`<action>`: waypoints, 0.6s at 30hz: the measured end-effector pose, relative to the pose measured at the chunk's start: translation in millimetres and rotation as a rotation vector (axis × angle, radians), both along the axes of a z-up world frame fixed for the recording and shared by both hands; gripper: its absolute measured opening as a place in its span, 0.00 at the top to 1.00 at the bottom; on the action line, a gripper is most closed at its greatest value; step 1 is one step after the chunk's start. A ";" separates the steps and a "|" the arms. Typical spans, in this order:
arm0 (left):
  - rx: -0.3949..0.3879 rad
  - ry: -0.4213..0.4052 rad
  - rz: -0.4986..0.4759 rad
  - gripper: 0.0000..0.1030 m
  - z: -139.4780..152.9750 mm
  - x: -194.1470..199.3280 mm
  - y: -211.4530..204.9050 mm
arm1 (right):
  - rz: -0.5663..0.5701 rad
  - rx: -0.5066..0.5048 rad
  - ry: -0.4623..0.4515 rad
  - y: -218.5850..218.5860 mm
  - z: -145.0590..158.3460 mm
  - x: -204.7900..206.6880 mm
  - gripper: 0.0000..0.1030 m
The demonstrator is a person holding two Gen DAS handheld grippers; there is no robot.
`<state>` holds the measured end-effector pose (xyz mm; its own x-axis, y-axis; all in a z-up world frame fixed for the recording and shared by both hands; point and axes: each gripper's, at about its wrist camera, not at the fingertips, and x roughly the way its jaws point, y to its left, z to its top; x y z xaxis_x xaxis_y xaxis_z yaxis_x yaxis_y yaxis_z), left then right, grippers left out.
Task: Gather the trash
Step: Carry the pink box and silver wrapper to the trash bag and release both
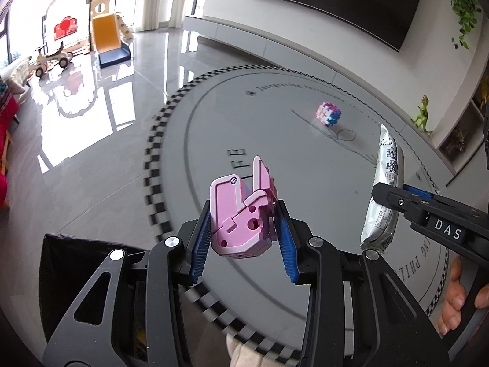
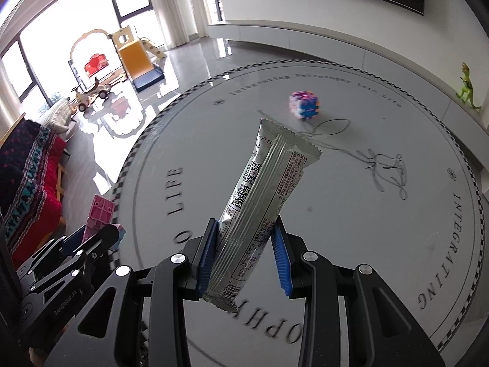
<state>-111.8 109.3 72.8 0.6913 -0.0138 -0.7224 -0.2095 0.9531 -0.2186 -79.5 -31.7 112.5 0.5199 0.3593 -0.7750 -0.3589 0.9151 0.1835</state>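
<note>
My left gripper (image 1: 244, 232) clamps a pink toy block (image 1: 241, 214); my right gripper (image 2: 244, 253) pinches the silver wrapper (image 2: 259, 202) upright above the round table (image 2: 382, 229), cube toy (image 2: 305, 104) behind.

There is one pink block toy (image 1: 241, 217), one silver snack wrapper (image 2: 259, 195) and one multicolored block cube (image 1: 328, 114). One green dinosaur figure (image 1: 423, 113) stands beyond the single round tabletop (image 1: 275, 128).
</note>
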 end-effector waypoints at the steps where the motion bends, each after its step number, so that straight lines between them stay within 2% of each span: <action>1: -0.001 0.000 0.008 0.62 -0.5 -5.3 3.5 | 0.010 0.000 0.000 3.9 -0.5 -3.2 0.64; 18: -0.014 0.002 0.159 0.62 -13.1 -82.4 70.1 | 0.201 0.008 0.024 95.9 -11.9 -64.4 0.64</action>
